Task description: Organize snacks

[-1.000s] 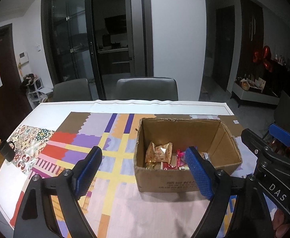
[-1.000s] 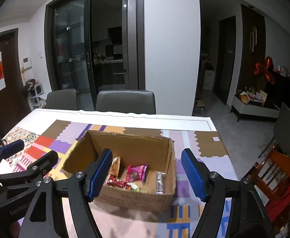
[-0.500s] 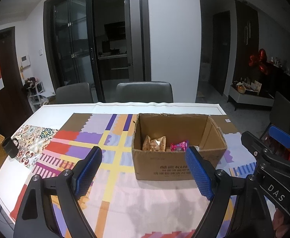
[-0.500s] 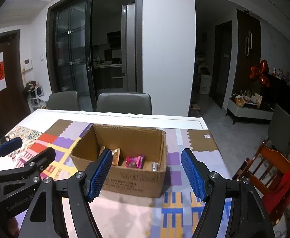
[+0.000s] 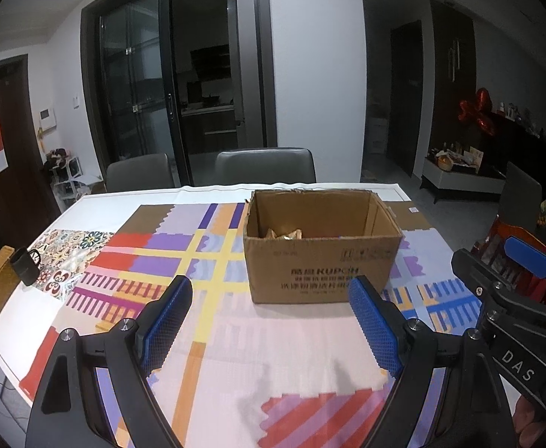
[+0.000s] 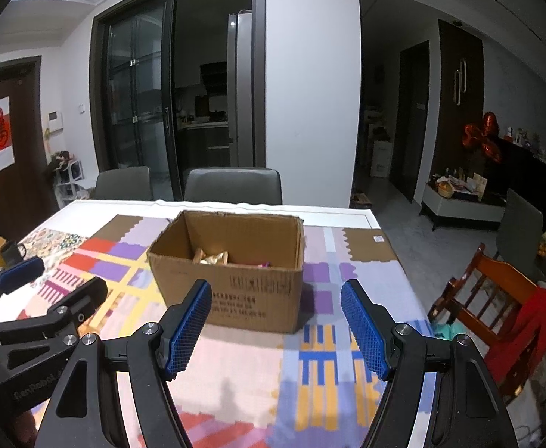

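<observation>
Centre frame in both wrist views: cardboard box (image 5: 321,257) upright on the patterned surface (image 5: 213,336), gold snack packet (image 5: 284,233) showing above its near wall. Left gripper (image 5: 269,332) wide, empty, short of the box. Right gripper (image 6: 275,330) wide, empty. Black mug (image 5: 26,270) at left edge.

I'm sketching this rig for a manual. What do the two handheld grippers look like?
Both are matte black plastic frames with silver screws. The left gripper and the right gripper each carry two fingers faced with blue, diamond-textured pads. The right gripper's body bears white "DAS" lettering; the left one's shows faint embossed text. No cables or sleeves are visible.
</observation>
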`<state>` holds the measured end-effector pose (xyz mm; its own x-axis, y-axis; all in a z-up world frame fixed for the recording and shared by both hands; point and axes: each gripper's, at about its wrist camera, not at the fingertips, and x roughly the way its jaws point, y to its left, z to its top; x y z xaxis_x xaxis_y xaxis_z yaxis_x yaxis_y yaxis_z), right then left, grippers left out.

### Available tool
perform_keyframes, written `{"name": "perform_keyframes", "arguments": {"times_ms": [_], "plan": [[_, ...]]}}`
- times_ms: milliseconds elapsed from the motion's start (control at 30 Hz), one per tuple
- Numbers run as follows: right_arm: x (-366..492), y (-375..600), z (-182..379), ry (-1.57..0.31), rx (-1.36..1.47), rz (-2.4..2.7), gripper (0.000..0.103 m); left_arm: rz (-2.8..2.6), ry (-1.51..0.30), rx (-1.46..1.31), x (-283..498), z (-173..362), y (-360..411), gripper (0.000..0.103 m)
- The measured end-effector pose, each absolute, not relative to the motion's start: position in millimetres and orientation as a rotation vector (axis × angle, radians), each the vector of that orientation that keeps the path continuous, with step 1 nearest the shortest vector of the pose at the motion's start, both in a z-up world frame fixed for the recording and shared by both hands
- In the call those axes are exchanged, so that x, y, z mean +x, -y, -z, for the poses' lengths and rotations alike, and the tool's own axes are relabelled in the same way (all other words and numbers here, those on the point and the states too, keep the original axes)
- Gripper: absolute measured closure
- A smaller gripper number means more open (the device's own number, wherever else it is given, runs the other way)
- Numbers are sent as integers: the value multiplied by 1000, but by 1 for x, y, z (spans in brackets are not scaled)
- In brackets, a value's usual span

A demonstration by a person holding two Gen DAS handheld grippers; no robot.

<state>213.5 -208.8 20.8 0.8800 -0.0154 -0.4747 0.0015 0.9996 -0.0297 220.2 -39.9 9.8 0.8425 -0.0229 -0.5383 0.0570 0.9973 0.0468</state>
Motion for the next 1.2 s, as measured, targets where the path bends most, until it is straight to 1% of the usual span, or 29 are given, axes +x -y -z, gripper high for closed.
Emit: {"name": "perform_keyframes", "arguments": {"times_ms": [500, 767, 1200], "plan": [[156, 217, -5, -503, -14, 19, 30, 64, -539, 62, 159, -1, 43, 17], [123, 226, 9, -512, 13, 45, 30, 65, -554, 63, 129, 11, 42, 17], [74, 233, 10, -462, 30, 62, 30, 32, -540, 57, 74, 22, 34, 15]]}}
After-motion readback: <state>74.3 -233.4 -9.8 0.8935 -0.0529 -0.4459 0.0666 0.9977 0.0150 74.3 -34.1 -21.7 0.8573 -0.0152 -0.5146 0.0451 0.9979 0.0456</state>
